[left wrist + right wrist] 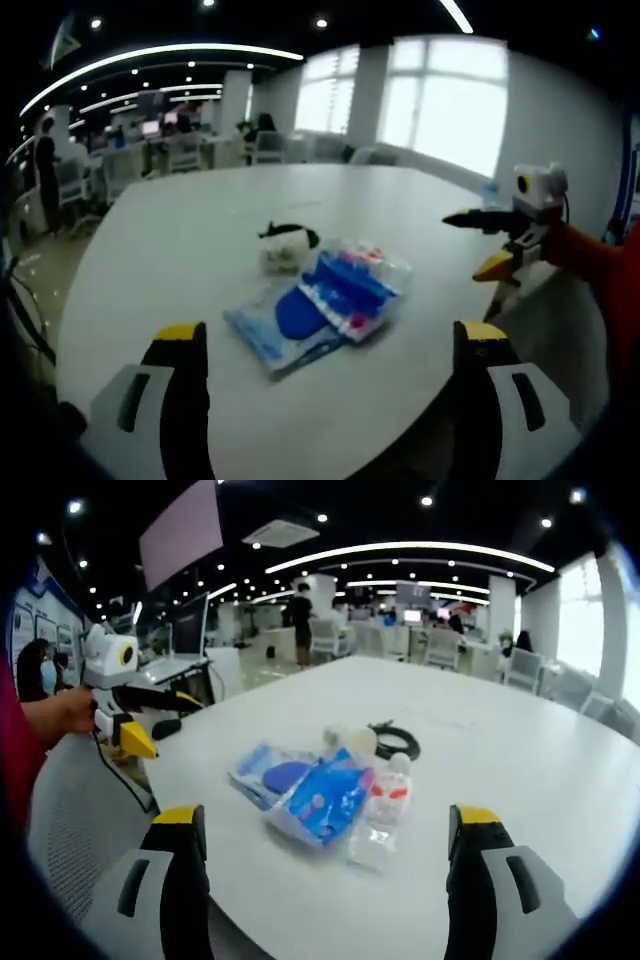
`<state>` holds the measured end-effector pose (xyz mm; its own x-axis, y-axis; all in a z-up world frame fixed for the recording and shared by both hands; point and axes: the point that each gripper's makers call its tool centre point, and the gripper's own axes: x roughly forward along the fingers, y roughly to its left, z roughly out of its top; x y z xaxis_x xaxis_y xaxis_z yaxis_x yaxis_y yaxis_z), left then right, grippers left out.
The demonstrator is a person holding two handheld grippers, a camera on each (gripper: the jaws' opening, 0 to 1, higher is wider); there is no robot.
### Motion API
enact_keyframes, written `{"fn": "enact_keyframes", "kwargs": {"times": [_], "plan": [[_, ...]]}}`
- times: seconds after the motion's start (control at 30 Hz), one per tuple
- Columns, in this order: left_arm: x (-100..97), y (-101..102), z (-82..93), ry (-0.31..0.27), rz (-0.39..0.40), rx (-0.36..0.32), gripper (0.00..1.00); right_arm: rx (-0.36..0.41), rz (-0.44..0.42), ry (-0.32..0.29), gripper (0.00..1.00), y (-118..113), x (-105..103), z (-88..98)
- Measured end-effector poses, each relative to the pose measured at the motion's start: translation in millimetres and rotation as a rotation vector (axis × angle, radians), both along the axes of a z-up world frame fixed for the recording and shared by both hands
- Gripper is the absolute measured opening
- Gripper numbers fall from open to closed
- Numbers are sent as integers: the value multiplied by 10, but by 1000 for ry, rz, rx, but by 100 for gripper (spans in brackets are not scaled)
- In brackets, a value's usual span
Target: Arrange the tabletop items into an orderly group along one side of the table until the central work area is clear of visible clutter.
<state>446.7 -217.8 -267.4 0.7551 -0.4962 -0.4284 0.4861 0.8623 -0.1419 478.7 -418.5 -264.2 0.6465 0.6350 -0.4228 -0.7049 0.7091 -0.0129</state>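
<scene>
Left gripper view looks across a white round table (180, 240) where one cluster sits at centre: two blue plastic packets (310, 310), one clear bottle (372, 262), one coiled black cable (290, 233), one pale round object (281, 259). Left gripper (330, 350) hangs wide open, empty, over the near edge. At three o'clock the right gripper (482, 243) hovers, jaws parted, empty. Office desks and chairs (170, 155) stand beyond.

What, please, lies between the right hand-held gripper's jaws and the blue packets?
Bare white table; the right gripper view shows nothing between the right hand-held gripper and the blue packets.
</scene>
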Motion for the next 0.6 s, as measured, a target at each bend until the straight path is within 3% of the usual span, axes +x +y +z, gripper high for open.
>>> {"fn": "enact_keyframes", "kwargs": {"times": [0.6], "plan": [[-1, -12, -23, 7, -3, 7, 99, 3, 0, 4, 99, -10, 4, -13]]}}
